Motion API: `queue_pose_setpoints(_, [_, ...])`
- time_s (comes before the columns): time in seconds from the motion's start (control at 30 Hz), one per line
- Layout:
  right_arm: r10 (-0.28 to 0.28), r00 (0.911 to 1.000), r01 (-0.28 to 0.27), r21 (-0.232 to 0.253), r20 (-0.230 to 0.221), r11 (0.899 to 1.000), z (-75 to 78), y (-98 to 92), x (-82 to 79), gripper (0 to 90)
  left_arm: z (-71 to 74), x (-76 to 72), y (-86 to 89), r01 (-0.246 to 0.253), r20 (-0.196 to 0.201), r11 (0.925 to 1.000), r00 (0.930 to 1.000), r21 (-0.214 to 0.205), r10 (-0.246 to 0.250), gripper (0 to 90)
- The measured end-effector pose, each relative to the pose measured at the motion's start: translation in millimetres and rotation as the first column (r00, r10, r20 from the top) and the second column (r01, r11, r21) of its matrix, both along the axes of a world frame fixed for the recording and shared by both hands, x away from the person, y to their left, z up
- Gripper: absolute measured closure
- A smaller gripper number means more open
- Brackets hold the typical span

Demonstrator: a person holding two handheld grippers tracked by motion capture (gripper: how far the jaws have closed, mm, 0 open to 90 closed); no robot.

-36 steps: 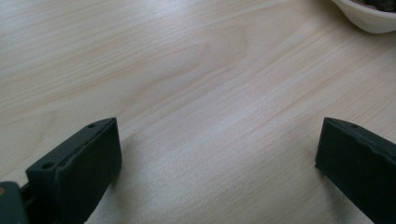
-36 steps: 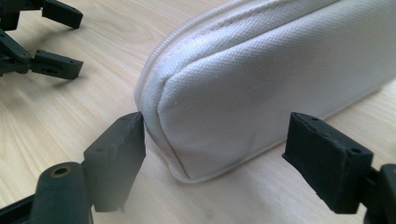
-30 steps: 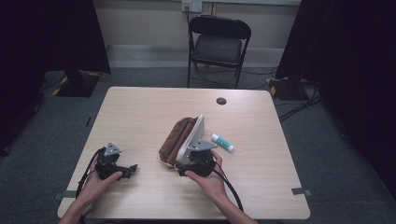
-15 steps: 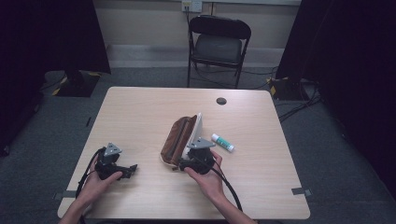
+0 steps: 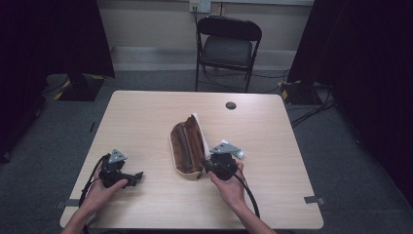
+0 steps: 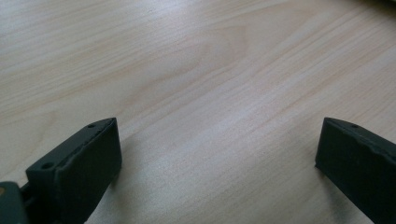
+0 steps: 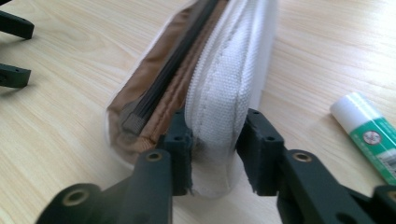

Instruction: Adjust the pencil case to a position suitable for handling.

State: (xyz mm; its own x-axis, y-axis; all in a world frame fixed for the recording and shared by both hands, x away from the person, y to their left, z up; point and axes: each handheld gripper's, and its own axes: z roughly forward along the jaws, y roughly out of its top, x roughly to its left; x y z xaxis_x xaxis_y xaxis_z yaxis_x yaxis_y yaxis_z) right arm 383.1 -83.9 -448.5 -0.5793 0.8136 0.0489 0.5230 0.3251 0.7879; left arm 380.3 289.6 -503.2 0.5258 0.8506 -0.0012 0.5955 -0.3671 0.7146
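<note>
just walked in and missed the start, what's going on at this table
A person at a light wooden table holds a two-jaw gripper in each hand. The right gripper has just been closing its jaws on the white fabric side of an open brown-and-white zipped pencil pouch, near its end. The left gripper rests open over bare table, holding nothing. A white and green glue stick lies beside the pouch, untouched.

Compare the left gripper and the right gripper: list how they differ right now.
The left gripper has its jaws spread wide with bare table between them; the right gripper has just been closing its jaws, now clamped on the white side of the open pencil case. The left gripper sits apart from the pencil case; the right gripper is at its near end. Both have black jaws and are hand-held.
</note>
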Motion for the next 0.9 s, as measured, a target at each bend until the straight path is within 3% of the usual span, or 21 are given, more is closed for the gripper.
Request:
queue_pose_setpoints(0.3, [0.107, 0.9943, -0.107, -0.019, -0.006, 0.994, 2.8, -16.3, -13.7, 73.2, 0.0, 0.0, 0.0, 0.000, 0.000, 1.0000, 1.0000, 0.000, 0.000, 0.0])
queue_pose_setpoints(0.43, [0.173, 0.9848, -0.173, -0.007, -0.018, 0.985, 4.5, -27.4, -29.5, 73.2, 0.0, -0.1, 0.0, -0.001, -0.001, 1.0000, 1.0000, -0.001, 0.001, 0.0])
queue_pose_setpoints(0.6, [0.254, 0.9665, -0.253, 0.014, -0.041, 0.967, 2.0, -41.6, -44.2, 72.8, -0.1, 0.0, 0.0, 0.000, 0.000, 1.0000, 1.0000, -0.001, 0.000, 0.0])
queue_pose_setpoints(0.67, [0.243, 0.9692, -0.243, 0.013, -0.038, 0.970, 0.6, -45.9, -46.7, 69.4, 0.0, 0.1, 0.2, 0.001, 0.000, 1.0000, 1.0000, 0.002, -0.001, 0.0])
queue_pose_setpoints(0.73, [0.224, 0.9737, -0.224, 0.012, -0.041, 0.975, -0.5, -48.2, -46.2, 59.2, 0.0, 0.0, -0.1, -0.001, 0.000, 1.0000, 1.0000, 0.000, 0.001, 0.0])
queue_pose_setpoints(0.9, [0.188, 0.9806, -0.189, -0.012, -0.055, 0.982, -7.6, -49.2, -47.3, 52.1, 0.0, -0.1, 0.0, 0.000, -0.001, 1.0000, 1.0000, 0.000, 0.000, 0.0])
